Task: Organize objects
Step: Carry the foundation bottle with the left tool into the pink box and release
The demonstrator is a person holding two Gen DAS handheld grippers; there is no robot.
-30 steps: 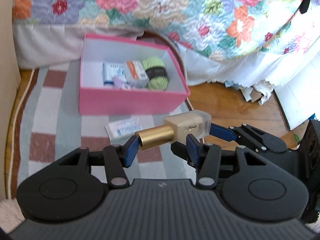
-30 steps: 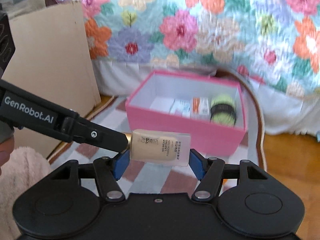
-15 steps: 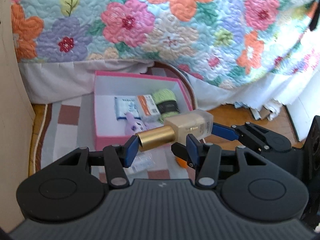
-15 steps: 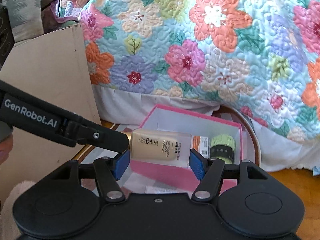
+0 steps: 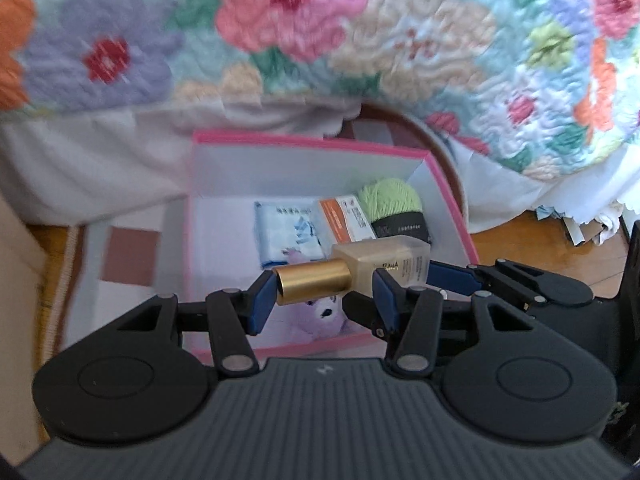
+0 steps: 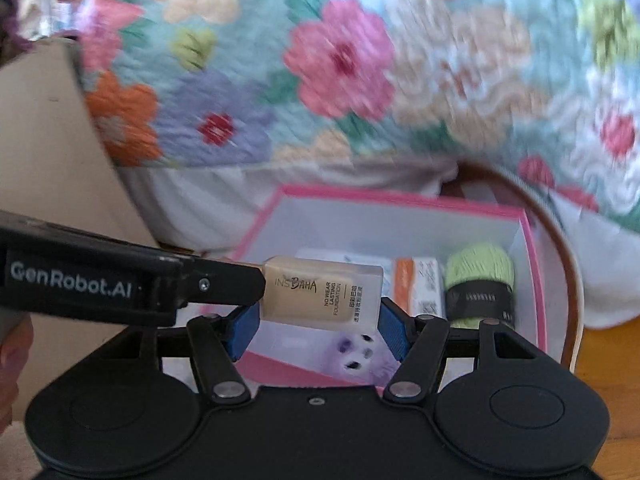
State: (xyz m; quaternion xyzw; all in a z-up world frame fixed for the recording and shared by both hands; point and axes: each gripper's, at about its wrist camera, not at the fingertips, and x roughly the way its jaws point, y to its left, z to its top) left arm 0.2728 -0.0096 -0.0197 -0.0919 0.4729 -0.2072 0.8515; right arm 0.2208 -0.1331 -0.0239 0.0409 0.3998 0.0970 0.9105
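A beige foundation bottle [image 6: 322, 294] with a gold cap [image 5: 314, 282] is held level between both grippers, above the open pink box [image 5: 452, 200]. My left gripper [image 5: 320, 300] is shut on the gold cap. My right gripper [image 6: 316, 326] is shut on the bottle's body [image 5: 396, 262]. The box [image 6: 532, 248] holds a green yarn ball [image 5: 394, 202], an orange-and-white carton [image 5: 346, 222], a blue-and-white packet [image 5: 288, 232] and a purple plush toy [image 5: 320, 318]. The yarn [image 6: 478, 280], carton [image 6: 416, 284] and plush [image 6: 356, 354] also show in the right wrist view.
A floral quilt [image 5: 320, 40] hangs off a bed behind the box, with a white valance [image 5: 100, 168] below. The box sits on a checked rug [image 5: 128, 256]. A beige cardboard panel [image 6: 44, 152] stands at the left. Wood floor with paper scraps [image 5: 576, 228] lies at the right.
Both grippers have carried the bottle forward, from in front of the box to over it. The box and its contents now look nearer. The grip on the bottle is unchanged.
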